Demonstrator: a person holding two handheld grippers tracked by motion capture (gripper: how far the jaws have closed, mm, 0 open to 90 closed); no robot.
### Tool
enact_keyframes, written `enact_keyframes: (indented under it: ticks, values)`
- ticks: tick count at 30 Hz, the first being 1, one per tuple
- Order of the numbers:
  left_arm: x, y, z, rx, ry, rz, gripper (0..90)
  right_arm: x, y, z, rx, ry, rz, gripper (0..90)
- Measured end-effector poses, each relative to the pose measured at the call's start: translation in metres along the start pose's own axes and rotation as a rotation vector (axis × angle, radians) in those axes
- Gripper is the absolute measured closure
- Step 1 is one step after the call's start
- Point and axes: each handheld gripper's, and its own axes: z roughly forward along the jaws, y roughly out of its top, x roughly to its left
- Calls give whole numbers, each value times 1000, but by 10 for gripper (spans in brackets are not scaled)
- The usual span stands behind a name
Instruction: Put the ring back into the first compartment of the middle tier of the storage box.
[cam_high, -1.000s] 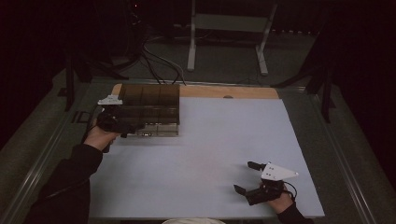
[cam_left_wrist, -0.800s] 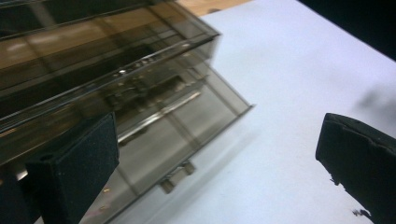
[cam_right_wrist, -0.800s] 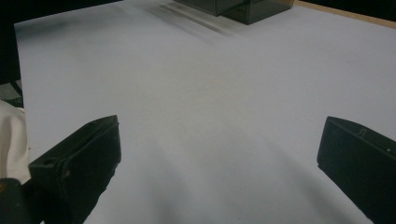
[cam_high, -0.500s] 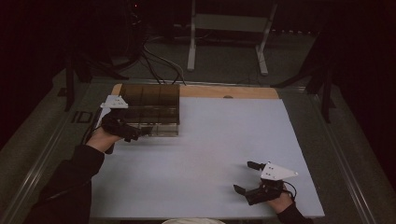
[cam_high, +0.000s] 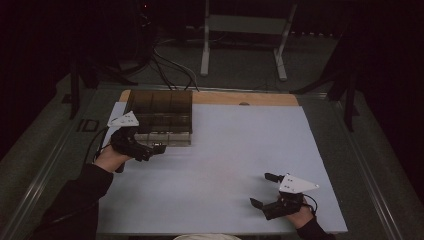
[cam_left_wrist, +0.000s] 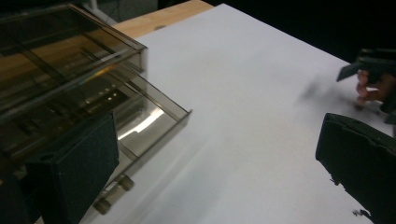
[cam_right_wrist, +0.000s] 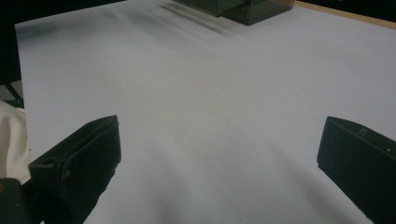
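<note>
Left gripper view, smoky drawer box (cam_left_wrist: 70, 93) cut off, contents unclear

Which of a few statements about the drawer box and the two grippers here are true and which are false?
1. The smoky clear drawer box sits at the table's far left. True.
2. A bottom drawer is pulled partly out. True.
3. The right gripper holds a cup. False: its jaws are open over bare white table, holding nothing.
4. The left gripper is near the box's front. True.
5. The two grippers touch each other. False: they are far apart.
</note>
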Motion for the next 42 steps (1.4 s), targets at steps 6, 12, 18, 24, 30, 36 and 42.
enact_keyframes:
  ticks: [6, 12, 18, 24, 30, 36, 42]
  values:
    - [-9, -12, 1, 3, -7, 18, 11, 0, 0, 0, 0, 0, 0, 0]
    - [-19, -25, 2, -2, -31, 38, 11, 0, 0, 0, 0, 2, 1, 0]
    - [-23, -41, 7, -15, -45, 31, 11, 0, 0, 0, 0, 1, -1, 0]
    - [-30, -61, 15, -34, -52, 55, 11, 0, 0, 0, 2, 0, 0, 0]
    - [-37, -77, 21, -14, -63, 53, 11, 0, 0, 1, 5, 2, 2, 0]
    - [-41, -94, 23, -5, -64, 43, 11, 0, 0, 1, 5, 2, 2, 0]
    - [-47, -107, 18, 3, -52, 63, 11, 0, 0, 1, 6, 4, 2, 0]
